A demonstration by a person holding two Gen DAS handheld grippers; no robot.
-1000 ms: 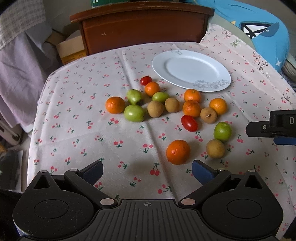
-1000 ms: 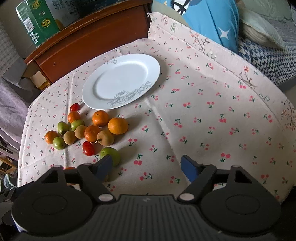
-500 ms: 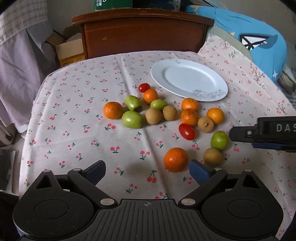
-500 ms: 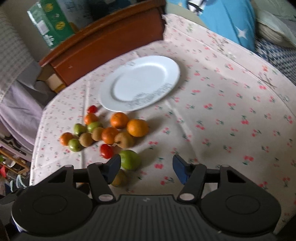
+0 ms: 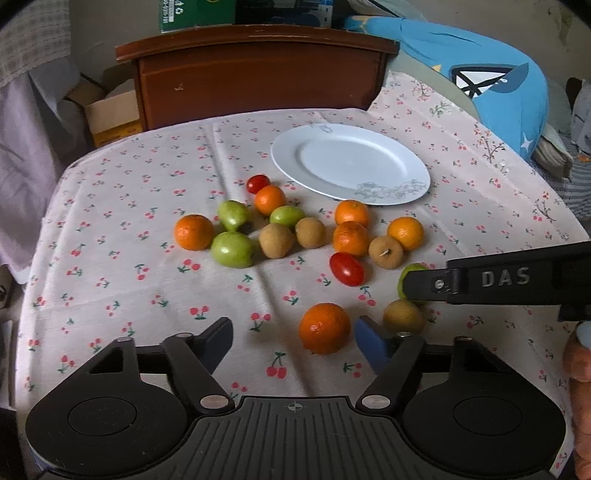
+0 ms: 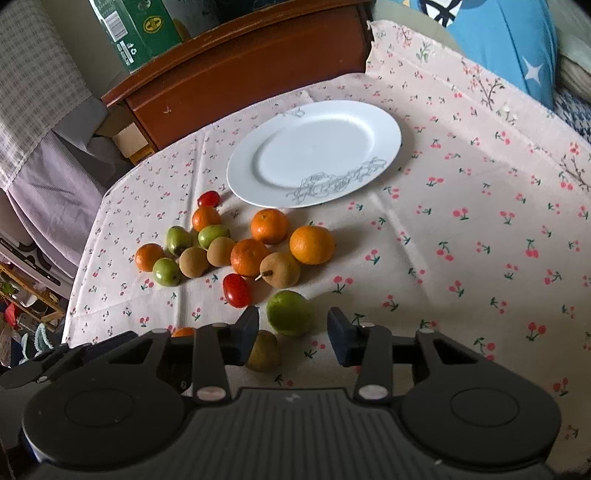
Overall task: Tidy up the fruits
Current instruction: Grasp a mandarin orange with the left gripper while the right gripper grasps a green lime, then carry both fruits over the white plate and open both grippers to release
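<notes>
Several oranges, green fruits, brown fruits and two red tomatoes lie on a cherry-print tablecloth [image 5: 129,221] in front of an empty white plate [image 5: 284,162] [image 6: 236,177]. My left gripper [image 5: 295,339] is closing around an orange [image 5: 324,328]; its pads do not touch it, and the orange sits nearer the blue right finger [image 5: 369,345]. My right gripper [image 6: 293,330] is closing around a green fruit [image 6: 290,312], with small gaps on both sides. In the left wrist view the right gripper's black side [image 5: 498,280] hides most of that green fruit [image 5: 408,271]. A brown fruit [image 5: 402,315] [image 6: 264,350] lies between the two grippers.
A brown wooden cabinet [image 5: 258,74] stands behind the table, with a green carton [image 6: 136,29] on top. A blue cushion [image 5: 498,92] is at the back right, a cardboard box [image 5: 110,114] at the back left. The person's thumb [image 5: 580,354] shows at the right edge.
Both grippers' jaws have narrowed. The right gripper moved in towards the fruit cluster, bringing the green fruit between its fingers. In the left view its black side slid left over that fruit.
</notes>
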